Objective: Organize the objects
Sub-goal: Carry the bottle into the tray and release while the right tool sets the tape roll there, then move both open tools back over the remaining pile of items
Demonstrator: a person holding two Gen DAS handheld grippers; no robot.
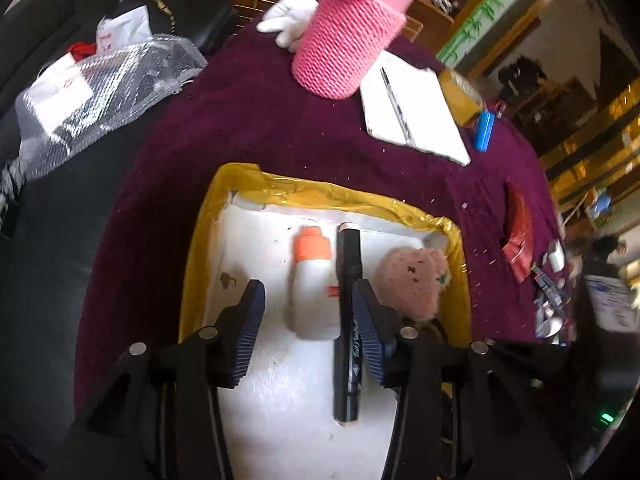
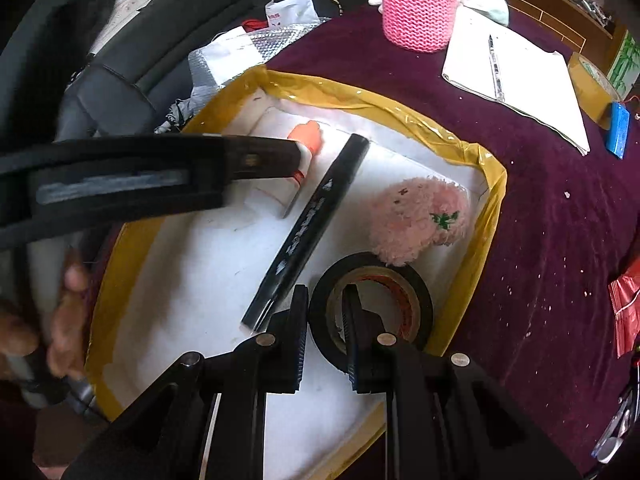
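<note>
Left gripper point(image 1: 308, 316) hangs over the yellow-rimmed white tray point(image 1: 224, 184) at lower centre, fingers spread wide with nothing between them, white bottle with orange cap point(image 1: 312, 280) lying in the gap and black marker point(image 1: 347, 320) just beside the right finger. Right gripper point(image 2: 326, 332) at bottom centre is clamped on the wall of the black tape roll point(image 2: 370, 308), one finger inside the ring, one outside; roll sits in the tray touching the pink fuzzy toy point(image 2: 420, 216). Pink knitted cup point(image 2: 418, 4), notebook point(image 2: 520, 76) with pen point(image 2: 494, 68), and blue block point(image 2: 618, 130) lie on the purple cloth point(image 2: 520, 240) in the upper right.
</note>
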